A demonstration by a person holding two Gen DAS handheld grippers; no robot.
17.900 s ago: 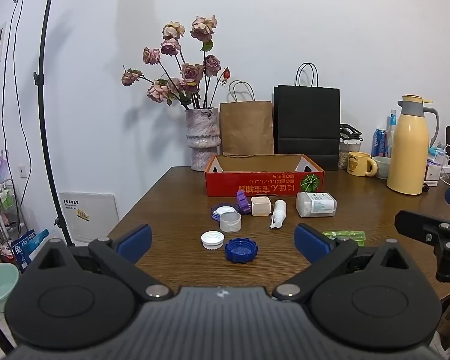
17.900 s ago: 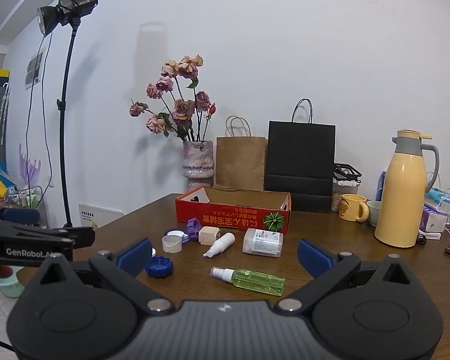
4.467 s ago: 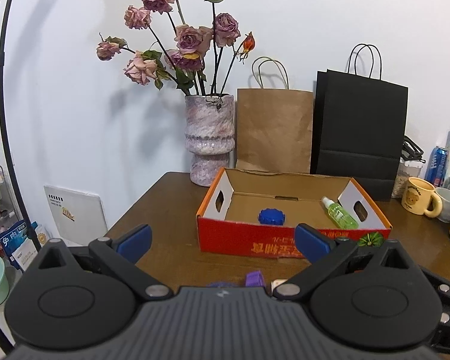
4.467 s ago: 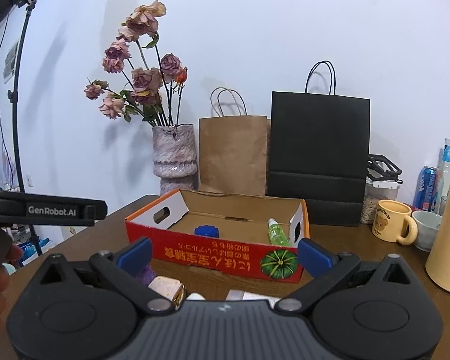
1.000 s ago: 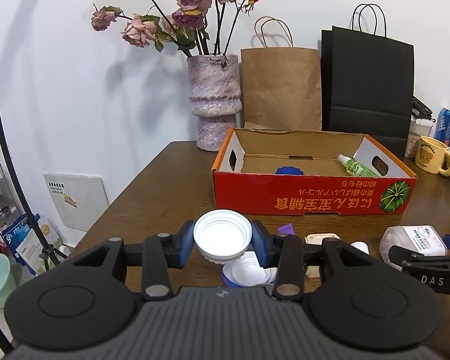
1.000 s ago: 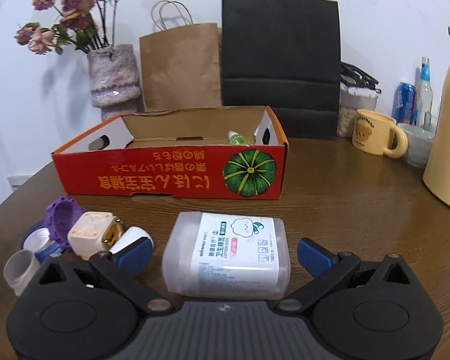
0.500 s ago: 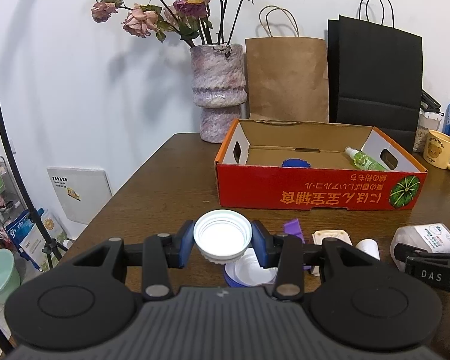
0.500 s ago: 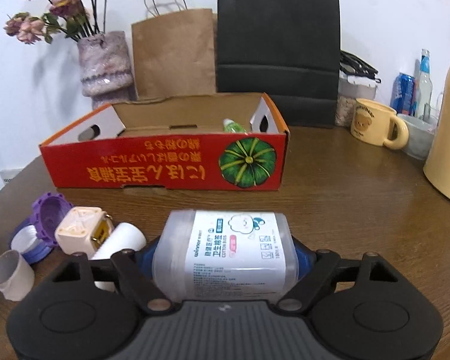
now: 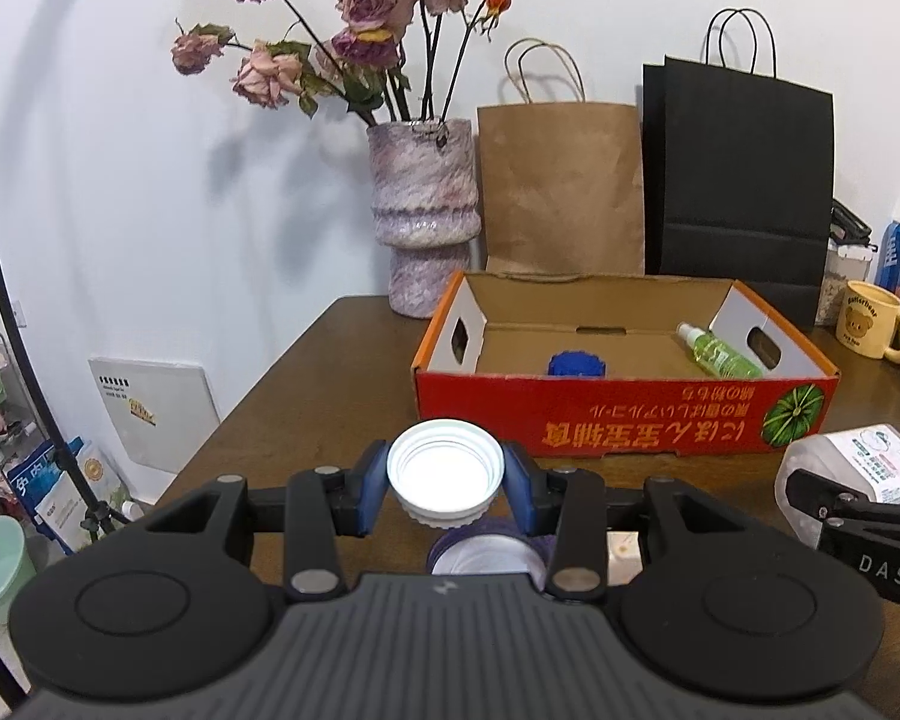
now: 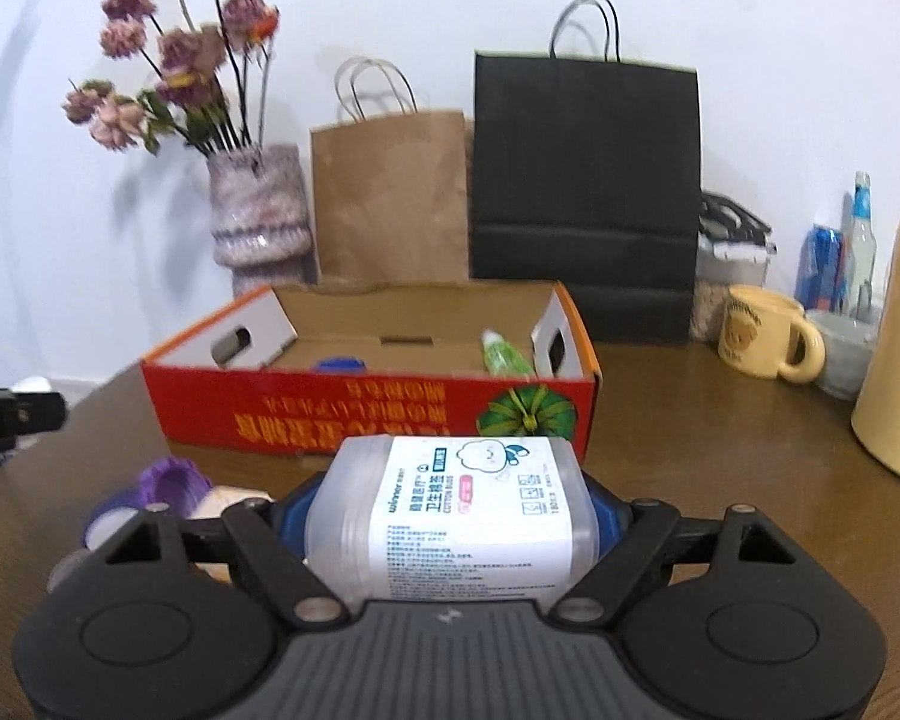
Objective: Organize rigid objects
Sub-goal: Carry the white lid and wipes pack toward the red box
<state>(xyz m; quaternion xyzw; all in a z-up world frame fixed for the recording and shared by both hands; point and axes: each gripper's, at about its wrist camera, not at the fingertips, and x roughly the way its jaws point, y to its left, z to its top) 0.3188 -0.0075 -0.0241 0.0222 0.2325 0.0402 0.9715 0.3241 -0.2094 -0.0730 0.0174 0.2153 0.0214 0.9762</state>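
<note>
Box [image 9: 624, 420] sits mid-desk [image 9: 306, 372], bottle and blue cap inside. Your left claw [image 9: 445, 483] grips white cap [image 9: 445, 474]; right claw [image 10: 450, 519], just closed, clamps tub [image 10: 450, 516]. Lift both clear of front wall, release low inside.

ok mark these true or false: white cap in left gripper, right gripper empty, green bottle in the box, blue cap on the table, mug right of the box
1. The left gripper holds the white cap. True.
2. The right gripper is empty. False: it is shut on the swab box.
3. The green bottle lies in the red box. True.
4. The blue cap sits on the table. False: it is in the red box.
5. The mug stands right of the red box. True.
</note>
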